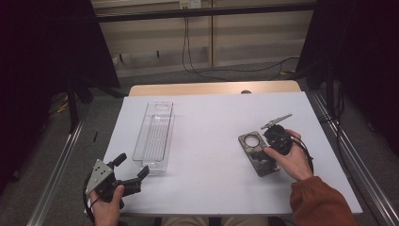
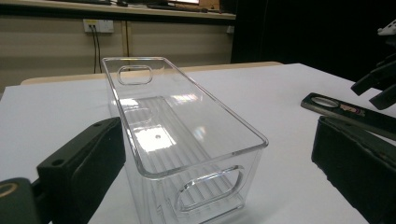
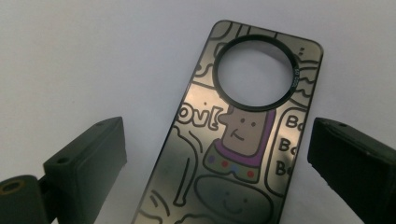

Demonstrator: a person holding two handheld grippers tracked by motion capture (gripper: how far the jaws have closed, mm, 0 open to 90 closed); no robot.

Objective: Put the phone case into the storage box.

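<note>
Right claw point(image 1: 269, 151) released, jaws straddling but not touching the dark cartoon-printed phone case with round camera hole point(image 3: 233, 140), flat on the white bench point(image 1: 211, 141); left claw point(image 1: 133, 165) released at the near end of the clear plastic rectangular bin point(image 1: 155, 136).

White table point(image 1: 211, 117), clear plastic bin point(image 1: 155, 136), cartoon-printed phone case point(image 1: 256, 153)

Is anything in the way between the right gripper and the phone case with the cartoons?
No. The right gripper hangs right over the phone case, jaws open on either side, with nothing between them.
</note>
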